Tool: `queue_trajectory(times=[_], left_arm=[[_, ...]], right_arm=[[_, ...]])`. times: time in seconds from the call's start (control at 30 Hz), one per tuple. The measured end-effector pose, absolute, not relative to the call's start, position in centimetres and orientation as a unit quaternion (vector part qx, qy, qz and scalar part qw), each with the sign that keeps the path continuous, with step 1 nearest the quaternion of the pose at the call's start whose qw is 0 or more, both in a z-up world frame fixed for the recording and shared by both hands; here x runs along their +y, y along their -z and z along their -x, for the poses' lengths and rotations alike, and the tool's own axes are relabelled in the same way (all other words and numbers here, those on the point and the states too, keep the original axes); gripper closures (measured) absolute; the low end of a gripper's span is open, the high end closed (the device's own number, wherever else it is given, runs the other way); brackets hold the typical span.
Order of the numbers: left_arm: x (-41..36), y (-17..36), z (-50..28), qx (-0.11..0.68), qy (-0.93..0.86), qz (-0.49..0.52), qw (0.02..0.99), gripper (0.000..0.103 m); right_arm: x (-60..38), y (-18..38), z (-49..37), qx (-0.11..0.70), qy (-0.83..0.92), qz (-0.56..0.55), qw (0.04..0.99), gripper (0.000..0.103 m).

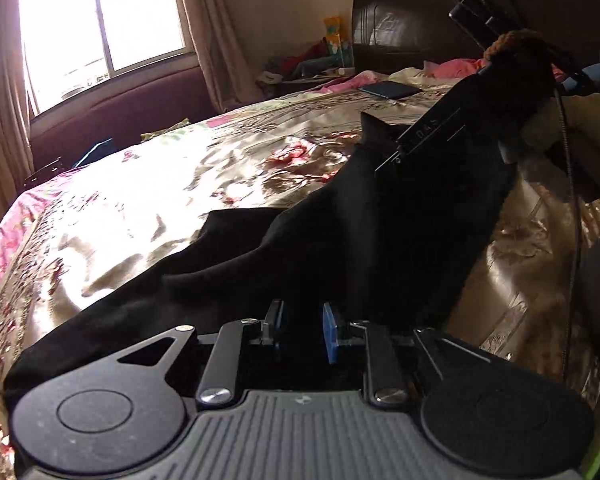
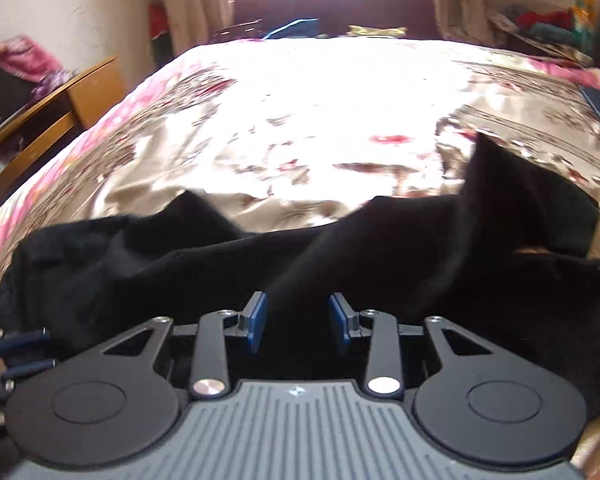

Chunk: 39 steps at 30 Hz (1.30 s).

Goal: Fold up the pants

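Both grippers, left gripper (image 1: 302, 328) and right gripper (image 2: 298, 322), pinch the crumpled black cloth pants (image 2: 148, 264) above the shiny floral bedspread (image 2: 300, 120).

Black pants (image 1: 340, 248) in left claw (image 1: 302, 330)

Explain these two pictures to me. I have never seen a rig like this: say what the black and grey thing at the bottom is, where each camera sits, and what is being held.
A person holds a two-finger gripper in each hand, each with a camera looking along its fingers. The grey and black part below is the tool's own body. One picture is from the left gripper, the other from the right gripper. Black pants lie crumpled on a floral bedspread. Dark cloth sits between each gripper's blue pads, apparently pinched. The left view also shows the other tool lifting cloth.
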State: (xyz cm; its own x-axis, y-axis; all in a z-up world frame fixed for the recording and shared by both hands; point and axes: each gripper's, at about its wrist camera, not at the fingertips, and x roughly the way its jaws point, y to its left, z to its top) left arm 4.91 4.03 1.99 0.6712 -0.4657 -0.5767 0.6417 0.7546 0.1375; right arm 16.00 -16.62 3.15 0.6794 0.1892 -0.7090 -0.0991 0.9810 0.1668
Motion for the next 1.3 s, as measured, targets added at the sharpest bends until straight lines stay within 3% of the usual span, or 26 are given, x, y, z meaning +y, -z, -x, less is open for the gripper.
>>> queue_trajectory(times=[0.03, 0.23, 0.53, 0.6, 0.63, 0.67, 0.7, 0.73, 1.07, 1.2, 1.3], left_arm=[[2.1, -1.8, -5.5, 0.261, 0.323, -0.170, 0.894, 0.065], [-6.4, -1.5, -8.9, 0.273, 0.367, -0.141, 0.878, 0.061], [-13.2, 1.5, -10.4, 0.257, 0.363, -0.216, 0.869, 0.060], [-14.0, 2.0, -10.5, 0.259, 0.358, -0.229, 0.867, 0.060], [-14.3, 2.2, -10.5, 0.261, 0.357, -0.232, 0.866, 0.063], [-14.3, 2.2, -10.7, 0.265, 0.357, -0.232, 0.865, 0.072], [-14.4, 2.2, -10.8, 0.272, 0.360, -0.229, 0.863, 0.077], [-14.3, 2.1, -11.0, 0.280, 0.362, -0.222, 0.861, 0.082], [-13.4, -2.3, -7.6, 0.237, 0.415, -0.199, 0.856, 0.083], [-14.8, -0.6, -6.1, 0.256, 0.434, -0.240, 0.830, 0.083], [-15.5, 0.4, -4.6, 0.279, 0.443, -0.266, 0.810, 0.083]], right_arm=[[-18.9, -2.8, -16.7, 0.389, -0.059, -0.080, 0.916, 0.055], [-27.9, -0.9, -21.3, 0.371, -0.018, -0.221, 0.902, 0.055], [-33.3, 2.0, -26.2, 0.315, 0.004, -0.392, 0.864, 0.043], [-34.2, 2.5, -26.3, 0.299, 0.022, -0.419, 0.857, 0.050], [-34.5, 2.5, -26.3, 0.294, 0.026, -0.427, 0.855, 0.069], [-34.9, 2.5, -26.3, 0.288, 0.031, -0.434, 0.853, 0.091], [-35.3, 2.3, -26.2, 0.284, 0.033, -0.440, 0.851, 0.097], [-35.6, 2.0, -25.8, 0.276, 0.032, -0.444, 0.852, 0.098], [-37.3, -7.4, -10.9, 0.161, 0.026, -0.346, 0.924, 0.098], [-37.0, -4.8, -7.4, 0.188, 0.073, -0.291, 0.935, 0.093], [-39.2, -0.1, -8.4, 0.246, 0.078, -0.366, 0.894, 0.092]])
